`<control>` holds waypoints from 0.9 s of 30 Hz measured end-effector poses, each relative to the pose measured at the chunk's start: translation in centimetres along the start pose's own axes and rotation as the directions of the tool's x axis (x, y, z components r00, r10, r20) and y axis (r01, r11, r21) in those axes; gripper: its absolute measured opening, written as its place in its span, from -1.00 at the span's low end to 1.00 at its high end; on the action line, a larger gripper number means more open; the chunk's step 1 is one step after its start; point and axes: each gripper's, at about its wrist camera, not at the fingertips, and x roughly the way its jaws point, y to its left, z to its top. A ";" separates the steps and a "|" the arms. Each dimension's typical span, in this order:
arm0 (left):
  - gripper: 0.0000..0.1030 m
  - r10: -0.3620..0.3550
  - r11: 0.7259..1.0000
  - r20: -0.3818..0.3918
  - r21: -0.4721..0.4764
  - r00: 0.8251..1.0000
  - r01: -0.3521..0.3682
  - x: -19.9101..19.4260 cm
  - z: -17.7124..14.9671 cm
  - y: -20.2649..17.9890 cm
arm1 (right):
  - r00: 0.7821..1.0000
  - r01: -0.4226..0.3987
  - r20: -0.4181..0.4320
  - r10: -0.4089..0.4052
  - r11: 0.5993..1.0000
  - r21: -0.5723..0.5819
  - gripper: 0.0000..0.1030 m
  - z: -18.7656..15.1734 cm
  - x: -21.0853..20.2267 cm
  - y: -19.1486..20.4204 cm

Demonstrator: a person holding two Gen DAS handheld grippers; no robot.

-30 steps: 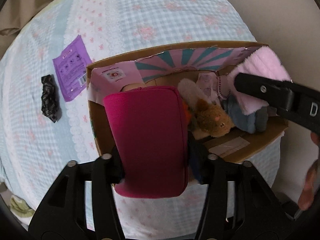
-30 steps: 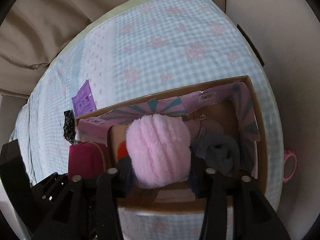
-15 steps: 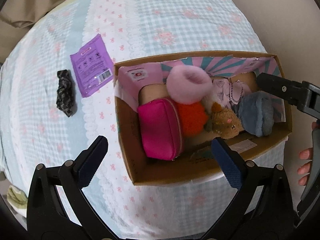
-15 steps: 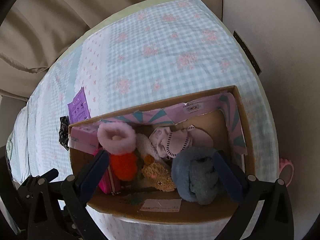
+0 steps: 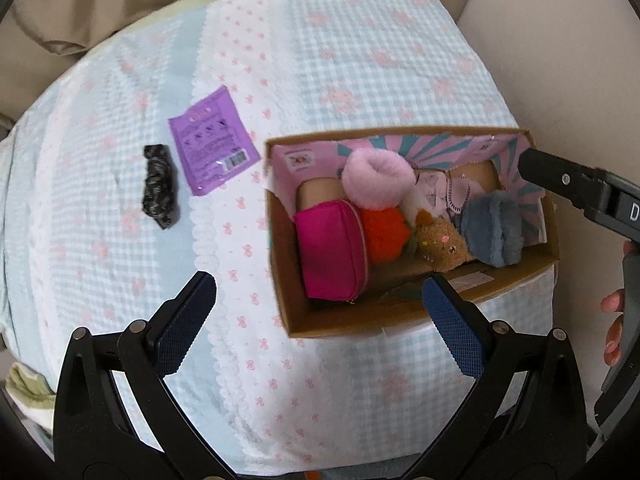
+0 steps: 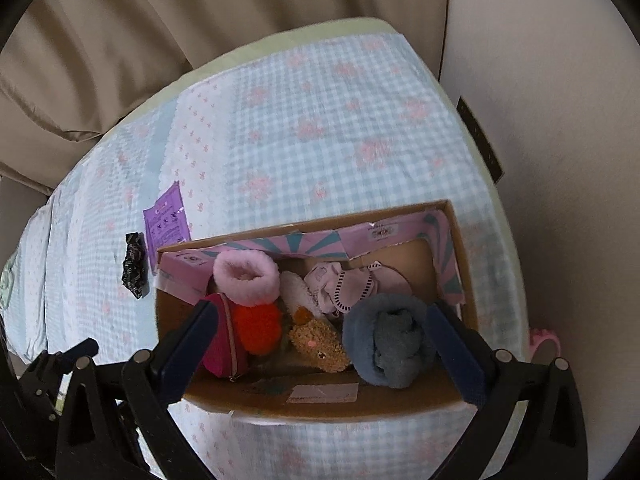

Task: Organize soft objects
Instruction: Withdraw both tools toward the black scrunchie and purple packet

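A cardboard box (image 5: 352, 324) (image 6: 320, 404) sits on the checked bedcover. Inside lie a magenta pouch (image 5: 332, 252) (image 6: 222, 344), a pink fluffy roll (image 5: 378, 178) (image 6: 246, 278), an orange pompom (image 5: 384, 234) (image 6: 256, 332), a brown plush toy (image 5: 440, 246) (image 6: 320, 346), a blue-grey fluffy roll (image 5: 492, 230) (image 6: 388, 340) and a pale pink cloth (image 6: 344, 286). My left gripper (image 5: 318, 284) is open and empty, above the box's near left corner. My right gripper (image 6: 318, 316) is open and empty above the box; it also shows in the left wrist view (image 5: 568, 184).
A purple sachet (image 5: 212, 140) (image 6: 166, 220) and a black scrunchie (image 5: 160, 186) (image 6: 134, 264) lie on the cover left of the box. Beige cushions (image 6: 120, 40) rise behind. A pink object (image 6: 544, 344) hangs off the right edge.
Both grippers opened and let go: the magenta pouch and the pink roll now lie in the box. Both grippers have pulled back and up from the box.
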 end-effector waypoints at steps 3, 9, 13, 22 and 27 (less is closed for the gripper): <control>0.99 -0.008 1.000 0.035 -0.017 0.999 0.008 -2.0 -0.4 1.0 | 1.000 0.021 0.017 -0.020 0.999 -0.029 1.00 -0.2 -1.8 1.0; 0.99 -0.018 0.999 0.140 -0.046 0.990 0.025 -7.3 -1.9 3.5 | 0.992 0.090 0.097 -0.080 0.991 -0.095 1.00 -1.4 -6.5 4.2; 0.99 -0.020 0.997 0.214 -0.063 0.977 0.035 -11.3 -3.5 5.8 | 0.983 0.103 0.168 -0.080 0.986 -0.131 1.00 -2.6 -9.9 6.9; 0.99 0.001 0.995 0.321 -0.099 0.947 0.032 -17.5 -7.4 12.9 | 0.951 0.105 0.308 -0.031 0.969 -0.224 1.00 -6.8 -16.9 14.1; 0.99 -0.002 0.993 0.354 -0.114 0.935 0.045 -19.2 -9.2 17.0 | 0.945 0.089 0.327 -0.016 0.974 -0.209 1.00 -9.0 -18.5 17.2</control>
